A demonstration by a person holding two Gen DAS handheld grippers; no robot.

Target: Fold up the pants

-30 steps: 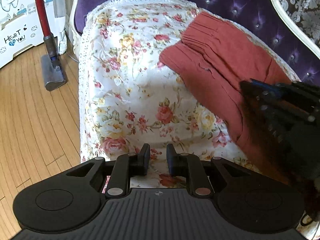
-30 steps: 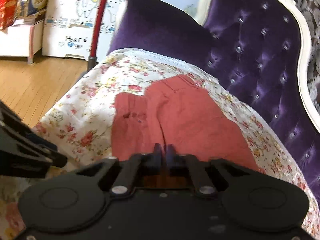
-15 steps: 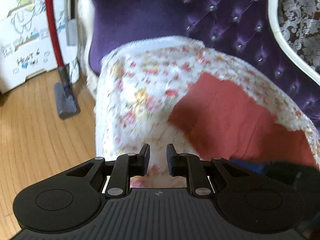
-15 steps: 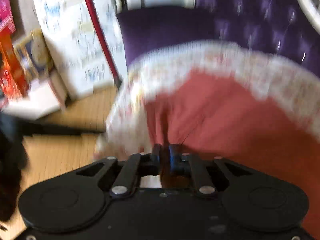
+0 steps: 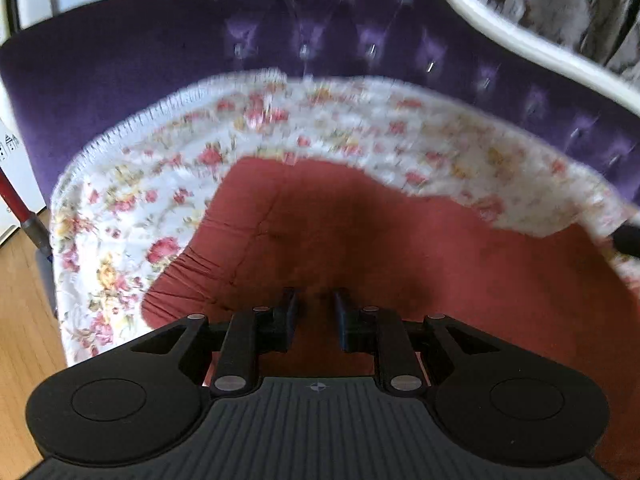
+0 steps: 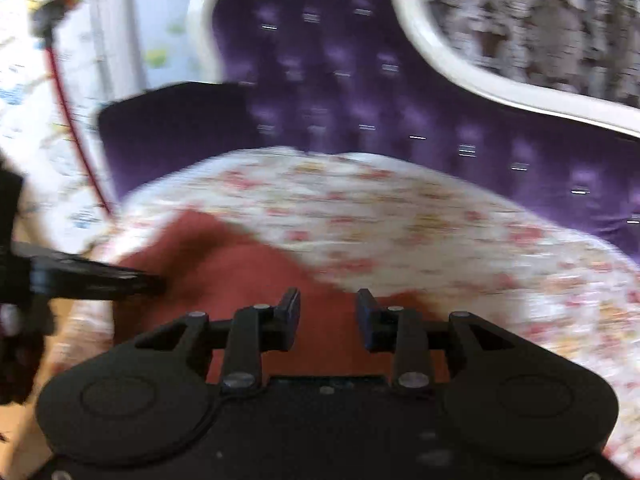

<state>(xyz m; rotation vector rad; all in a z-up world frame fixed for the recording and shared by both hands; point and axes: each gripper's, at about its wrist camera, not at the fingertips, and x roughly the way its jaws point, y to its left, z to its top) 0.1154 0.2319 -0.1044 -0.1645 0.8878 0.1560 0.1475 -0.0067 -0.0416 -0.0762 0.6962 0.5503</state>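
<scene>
Both claws stand spread, holding nothing: left claw (image 5: 316, 300) and right claw (image 6: 328, 300) over pants (image 5: 400, 248).

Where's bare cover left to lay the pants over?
Bare floral cover lies left of the pants, and in a band between them and the purple backrest. Near side is crowded: both grippers, left, right.

surface: purple tufted sofa (image 5: 120, 60) | on its seat: floral cloth (image 5: 132, 200) with white trim | on the cloth: rust-red pants (image 5: 400, 248), lying flat, gathered waistband at left
</scene>
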